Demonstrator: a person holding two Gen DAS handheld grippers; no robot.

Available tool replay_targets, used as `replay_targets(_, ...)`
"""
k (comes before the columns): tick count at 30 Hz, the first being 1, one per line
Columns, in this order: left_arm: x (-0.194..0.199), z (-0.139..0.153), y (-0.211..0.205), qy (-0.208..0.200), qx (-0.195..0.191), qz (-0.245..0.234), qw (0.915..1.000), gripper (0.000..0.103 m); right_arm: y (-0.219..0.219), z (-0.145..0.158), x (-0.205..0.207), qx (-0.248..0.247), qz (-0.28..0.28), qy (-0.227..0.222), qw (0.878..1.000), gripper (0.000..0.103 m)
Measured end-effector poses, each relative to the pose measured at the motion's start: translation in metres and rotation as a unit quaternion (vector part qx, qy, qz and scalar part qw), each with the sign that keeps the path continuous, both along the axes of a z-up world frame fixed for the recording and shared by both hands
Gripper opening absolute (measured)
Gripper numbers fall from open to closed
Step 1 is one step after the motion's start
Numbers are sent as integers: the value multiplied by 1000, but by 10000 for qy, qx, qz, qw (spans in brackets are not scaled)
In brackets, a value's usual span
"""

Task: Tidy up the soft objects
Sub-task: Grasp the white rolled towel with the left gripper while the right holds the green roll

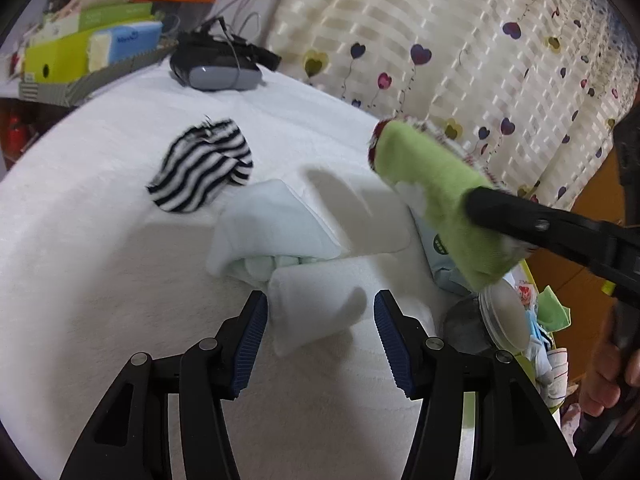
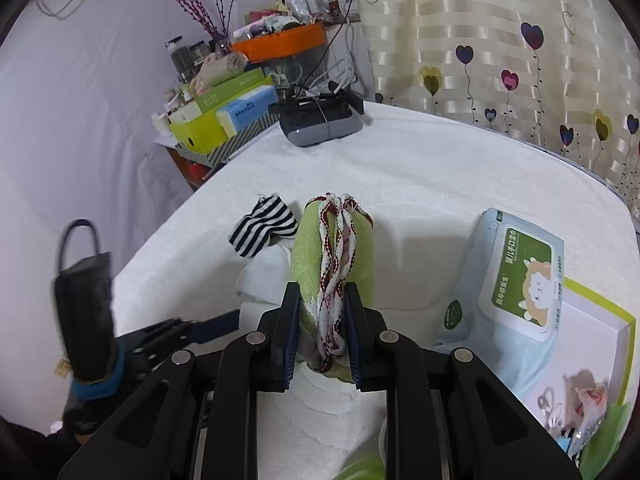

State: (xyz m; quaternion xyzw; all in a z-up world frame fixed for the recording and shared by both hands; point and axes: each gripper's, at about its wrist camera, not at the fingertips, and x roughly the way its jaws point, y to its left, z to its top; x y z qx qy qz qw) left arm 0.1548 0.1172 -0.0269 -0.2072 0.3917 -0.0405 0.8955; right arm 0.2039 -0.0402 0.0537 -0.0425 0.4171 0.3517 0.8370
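My right gripper (image 2: 322,300) is shut on a folded green cloth (image 2: 332,248) with a red-and-white woven edge and holds it above the white table; the cloth also shows in the left wrist view (image 1: 436,196). My left gripper (image 1: 320,312) is open and empty, its pads on either side of a folded white cloth (image 1: 316,312) lying on the table. A second white bundle (image 1: 272,232) lies just beyond it. A black-and-white striped cloth (image 1: 204,168) lies farther left, and it shows in the right wrist view too (image 2: 264,230).
A pack of wet wipes (image 2: 516,280) lies on the right beside a green-rimmed box (image 2: 616,320) of small items. A grey-black headset (image 1: 218,68) sits at the far edge. Stacked boxes (image 2: 224,116) and an orange tray (image 2: 280,42) stand beyond the table. A heart-patterned curtain (image 1: 480,48) hangs behind.
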Motion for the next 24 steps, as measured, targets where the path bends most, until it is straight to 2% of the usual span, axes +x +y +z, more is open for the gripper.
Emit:
replay_targets(5,6,-5,-3,84,-4,48,10000,53,-9,0,-2,112,-14,11,9999,22)
replay_targets(6,6,-5,-3,79,2,53,10000,43,-10,-1,-3,131,-15,14,9999,22)
replay_targets(8,4,-5,-4,82,54,61,9999,29,-13,-1,-6,168,-20,14,9999,22)
replay_targets(12,-6,0,-7,14,69,3,10000,17,-19,-1,-14,241,-57,1,9997,22)
replay_targets(24,-62,33,-20,-476,38,-93,9988,14,-42,11,-59,627,-142,-254,9976,22)
